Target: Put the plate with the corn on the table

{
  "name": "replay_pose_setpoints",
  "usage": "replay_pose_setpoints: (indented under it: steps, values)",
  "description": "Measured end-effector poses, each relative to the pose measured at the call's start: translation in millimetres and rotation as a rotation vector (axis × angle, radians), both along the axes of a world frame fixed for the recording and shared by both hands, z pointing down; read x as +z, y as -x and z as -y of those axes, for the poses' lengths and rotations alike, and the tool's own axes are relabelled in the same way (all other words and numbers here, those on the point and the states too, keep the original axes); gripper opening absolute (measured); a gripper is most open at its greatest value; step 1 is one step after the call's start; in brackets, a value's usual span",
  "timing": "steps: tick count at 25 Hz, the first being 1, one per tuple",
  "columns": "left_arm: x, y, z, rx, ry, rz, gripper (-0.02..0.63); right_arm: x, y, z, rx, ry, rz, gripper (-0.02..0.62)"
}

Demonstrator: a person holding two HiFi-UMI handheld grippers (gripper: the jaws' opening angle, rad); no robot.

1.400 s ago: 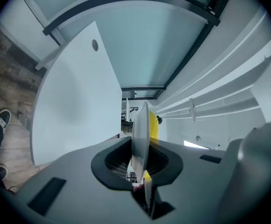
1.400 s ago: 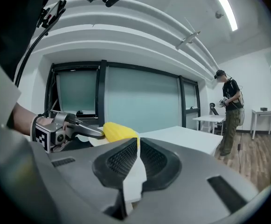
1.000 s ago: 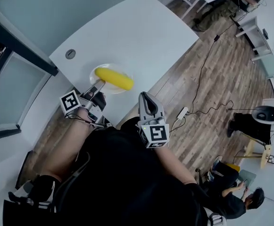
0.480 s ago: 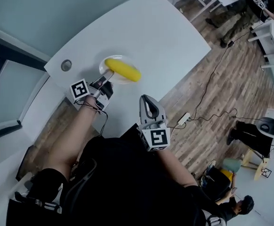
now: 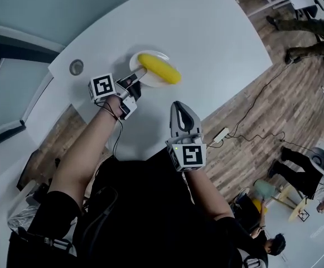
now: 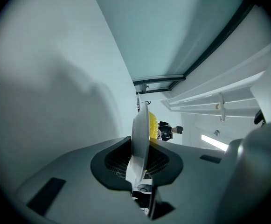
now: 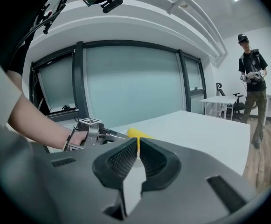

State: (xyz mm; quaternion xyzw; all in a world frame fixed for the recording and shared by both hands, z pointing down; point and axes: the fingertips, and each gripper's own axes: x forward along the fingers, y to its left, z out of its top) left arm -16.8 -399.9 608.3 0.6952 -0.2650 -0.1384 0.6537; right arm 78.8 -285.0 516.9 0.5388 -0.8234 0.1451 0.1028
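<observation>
A white plate [image 5: 149,56] carrying a yellow corn cob [image 5: 159,69] is over the white table [image 5: 206,32], near its left part. My left gripper [image 5: 140,73] is shut on the plate's near rim. In the left gripper view the plate [image 6: 139,134] stands edge-on between the jaws, with the corn [image 6: 153,126] just behind it. I cannot tell whether the plate touches the tabletop. My right gripper [image 5: 179,107] hangs shut and empty near the table's front edge, close to my body. The right gripper view looks past its closed jaws to the corn [image 7: 134,133] and the left gripper [image 7: 91,133].
A round grey grommet [image 5: 76,67] sits in the tabletop left of the plate. A power strip [image 5: 220,134] and cables lie on the wooden floor to the right. A person [image 7: 252,73] stands at the far right, with desks behind.
The left gripper has carried the plate with the corn farther in over the table, away from its near edge. The right gripper has stayed shut by my body.
</observation>
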Motion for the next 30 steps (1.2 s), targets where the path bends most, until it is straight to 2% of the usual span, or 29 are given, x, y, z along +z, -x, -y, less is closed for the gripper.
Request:
replay_pose_setpoints:
  steps: [7,10,11,12,14,16,18,20,22,26,28,30]
  values:
    - [26,11,-11,0.035,0.089,0.135,0.044,6,5,4,-0.012,0.015,0.015,0.003]
    - [28,15,-16,0.074,0.067,0.264,0.052,6,2,1,-0.005,0.021,0.012,0.002]
    - [28,17,-16,0.087,0.055,0.313,0.103,5,2,0,0.000,0.021,0.010,0.003]
    - [27,19,-16,0.106,0.040,0.377,0.170,4,2,0,0.004,0.018,0.008,0.003]
    - [28,28,-17,0.170,-0.007,0.575,0.184,0,4,-3,0.011,0.009,0.007,0.003]
    - [32,35,-20,0.265,-0.073,0.794,0.242,-4,5,-7,0.016,0.000,0.007,0.003]
    - [38,41,-21,0.348,-0.158,0.983,0.247,-7,7,-10,0.019,-0.008,0.004,0.003]
    - [33,48,-22,0.351,-0.262,1.110,0.252,-13,10,-15,0.023,-0.022,-0.001,0.003]
    - [13,49,-30,0.327,-0.383,1.139,0.252,-23,14,-21,0.030,-0.049,-0.003,0.003]
    - [-47,25,-60,0.305,-0.618,1.060,0.241,-40,18,-30,0.049,-0.099,-0.001,0.002]
    - [-82,20,-76,0.246,-0.737,1.044,0.160,-48,23,-33,0.061,-0.115,-0.002,0.002]
    - [-116,21,-93,0.172,-0.835,1.031,0.048,-59,32,-37,0.073,-0.130,-0.003,0.002]
